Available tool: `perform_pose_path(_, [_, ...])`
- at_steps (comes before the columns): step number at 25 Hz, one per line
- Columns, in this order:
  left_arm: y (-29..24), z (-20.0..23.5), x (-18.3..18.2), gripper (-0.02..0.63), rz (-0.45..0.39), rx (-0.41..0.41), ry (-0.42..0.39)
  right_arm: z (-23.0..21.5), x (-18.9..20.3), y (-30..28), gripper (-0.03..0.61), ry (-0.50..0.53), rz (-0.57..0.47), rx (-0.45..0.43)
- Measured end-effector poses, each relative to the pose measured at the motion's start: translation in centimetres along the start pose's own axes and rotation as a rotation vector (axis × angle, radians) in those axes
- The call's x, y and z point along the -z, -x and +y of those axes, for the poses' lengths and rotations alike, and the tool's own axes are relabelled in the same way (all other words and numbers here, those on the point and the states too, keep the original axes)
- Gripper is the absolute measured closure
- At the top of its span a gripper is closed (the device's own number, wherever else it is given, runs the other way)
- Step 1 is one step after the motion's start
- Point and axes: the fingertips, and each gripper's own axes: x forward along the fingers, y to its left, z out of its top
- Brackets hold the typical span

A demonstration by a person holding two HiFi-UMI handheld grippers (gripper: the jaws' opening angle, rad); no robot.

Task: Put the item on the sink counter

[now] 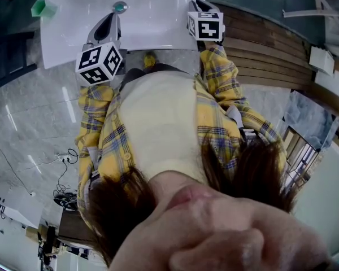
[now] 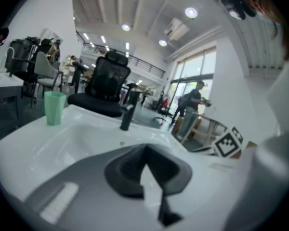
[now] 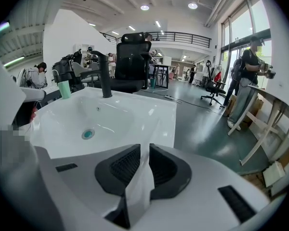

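Sink (image 3: 135, 110) glossy, smooth; cup (image 2: 54, 108) matt plastic.

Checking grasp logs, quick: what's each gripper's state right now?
Left gripper: fingers closed, tips touching, holding nothing.
Right gripper: fingers open by a narrow slit, holding nothing.

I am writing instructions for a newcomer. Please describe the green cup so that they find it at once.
Find the white sink; a black faucet stands behind its basin. The green cup stands upright on the rim's far left corner, apart from the faucet. It is the only cup there, pale green against white.
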Motion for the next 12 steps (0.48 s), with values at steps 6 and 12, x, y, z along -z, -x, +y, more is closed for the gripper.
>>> perform_pose_path(6, [0.2,0.2,-0.1,0.609,-0.003,0.024,-0.002,0.3,-0.2,0.7,0.528,-0.005,-0.017,0.016])
perform_pose_path(12, [1.1,0.0,-0.7,0.609,-0.007,0.056,-0.015,0.2,-0.4,2.5,0.528,-0.028,-0.037,0.055])
